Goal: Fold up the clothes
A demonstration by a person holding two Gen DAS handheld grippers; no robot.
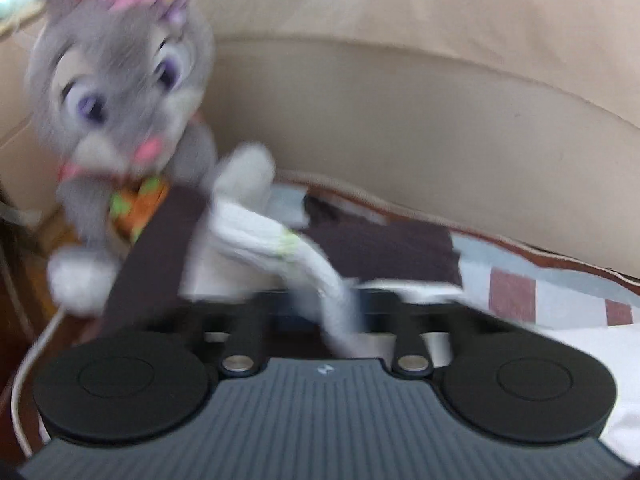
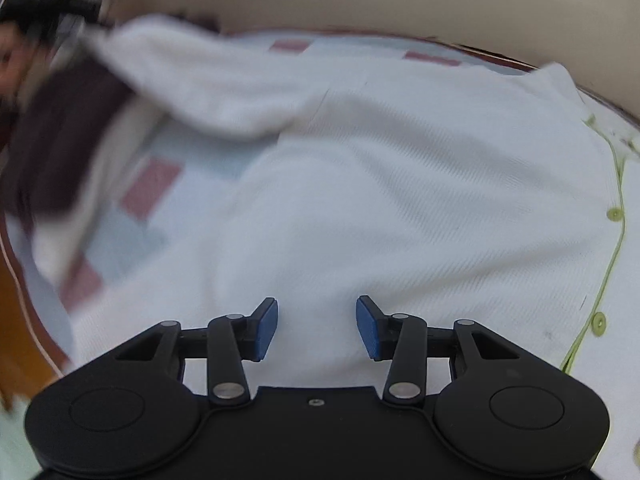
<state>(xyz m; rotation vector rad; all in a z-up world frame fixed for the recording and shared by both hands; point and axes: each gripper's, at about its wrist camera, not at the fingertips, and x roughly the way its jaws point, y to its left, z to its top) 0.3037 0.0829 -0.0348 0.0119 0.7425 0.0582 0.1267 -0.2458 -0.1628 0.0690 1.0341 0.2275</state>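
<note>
- The left gripper (image 1: 340,312) has its jaws closed on a bunched strip of the white ribbed knit garment with green trim and buttons (image 1: 276,240); the cloth runs from the jaws up and away as a taut, twisted band, so this looks like a sleeve or corner being carried.
- The right gripper (image 2: 316,328) has its jaws standing wide, blue pads (image 2: 267,328) apart, with nothing between them; it hovers just over the flat body of the same white garment (image 2: 400,184), whether touching I cannot tell.
- In the right wrist view the garment lies spread over the checked bedcover of pale blue, white and dull-red squares (image 2: 152,188), its buttoned edge on the right, and one sleeve is lifted toward the upper left.
- Beyond the lifted strip lies a dark brown folded cloth (image 1: 384,248), and next to it a grey plush rabbit toy (image 1: 120,92) sits against the beige padded headboard (image 1: 400,120).
- Judged step: the first fold, bringing a sleeve across the body.
- The next move likely calls for laying the held sleeve flat over the body before letting go, while the right gripper steadies or pinches the cloth below it.
</note>
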